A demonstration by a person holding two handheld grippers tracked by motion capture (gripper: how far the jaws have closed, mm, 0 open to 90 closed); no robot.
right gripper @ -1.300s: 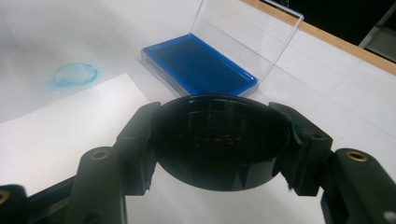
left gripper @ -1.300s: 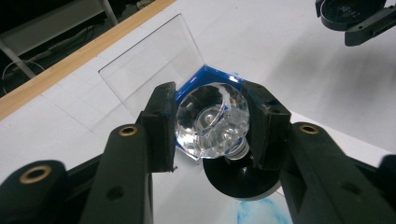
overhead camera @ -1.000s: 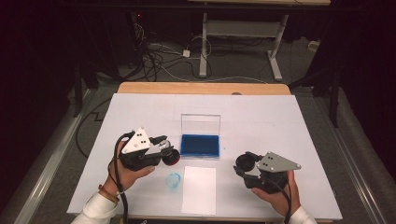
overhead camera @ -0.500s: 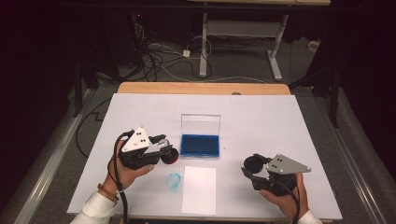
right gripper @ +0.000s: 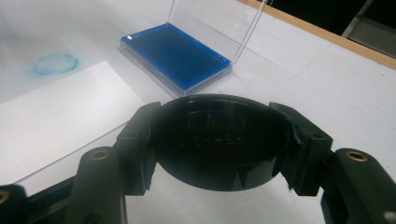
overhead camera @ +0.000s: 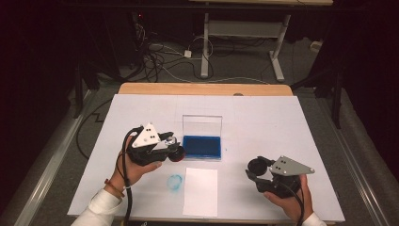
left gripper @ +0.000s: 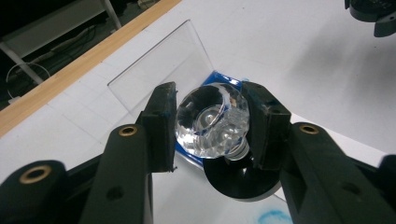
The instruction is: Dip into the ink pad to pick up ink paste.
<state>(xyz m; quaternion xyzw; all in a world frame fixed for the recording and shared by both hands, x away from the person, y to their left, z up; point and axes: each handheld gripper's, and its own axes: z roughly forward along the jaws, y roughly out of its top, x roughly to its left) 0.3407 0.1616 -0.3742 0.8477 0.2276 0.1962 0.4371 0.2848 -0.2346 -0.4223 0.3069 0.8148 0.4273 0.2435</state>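
Overhead, the left tongs (overhead camera: 173,147) hold a stamp (overhead camera: 176,154) beside the blue ink pad (overhead camera: 202,147); the right tongs (overhead camera: 256,170) have drifted down-right since earlier. Closer in, the left tongs' view shows pads clamping the stamp's clear knob (left gripper: 211,120), which might slip. Lastly, the right tongs (right gripper: 219,140) grip a black cap (right gripper: 219,140).

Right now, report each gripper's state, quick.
Left gripper: closed on the clear-handled stamp, beside the blue ink pad.
Right gripper: closed on the round black cap.
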